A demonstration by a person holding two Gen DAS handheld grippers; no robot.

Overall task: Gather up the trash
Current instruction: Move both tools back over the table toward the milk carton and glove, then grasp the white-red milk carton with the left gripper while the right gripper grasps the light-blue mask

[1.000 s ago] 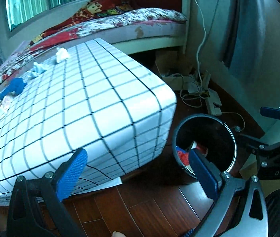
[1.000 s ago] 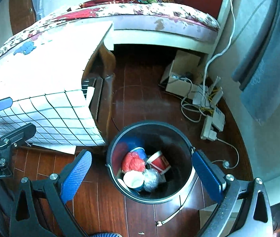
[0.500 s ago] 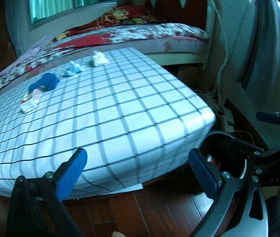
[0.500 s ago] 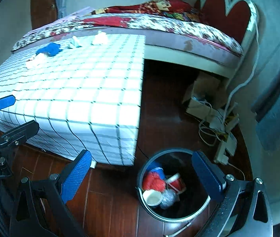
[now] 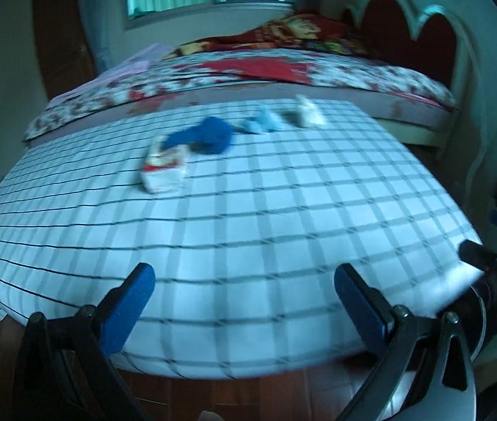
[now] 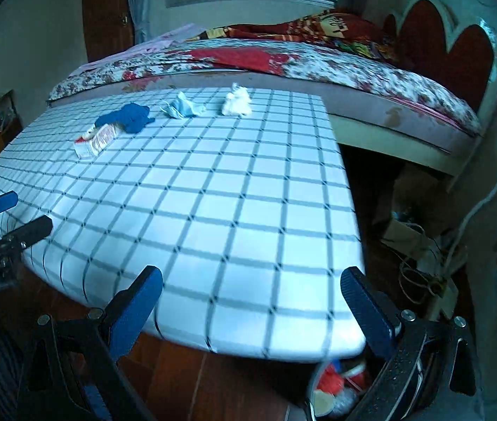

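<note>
Both tongs, left (image 5: 241,301) and right (image 6: 250,301), gape wide and empty over the checked surface (image 6: 213,210), ready to grab. Four trash scraps (image 6: 136,115) lie along its far edge; the bin (image 6: 332,386) waits below.

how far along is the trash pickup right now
Partly done: the bin below the table edge already holds cups and wrappers. In hand: nothing; the left gripper and right gripper are both open and empty. Left on the checked table: a red-and-white wrapper, a blue cloth, a pale blue wad and a white wad.
</note>
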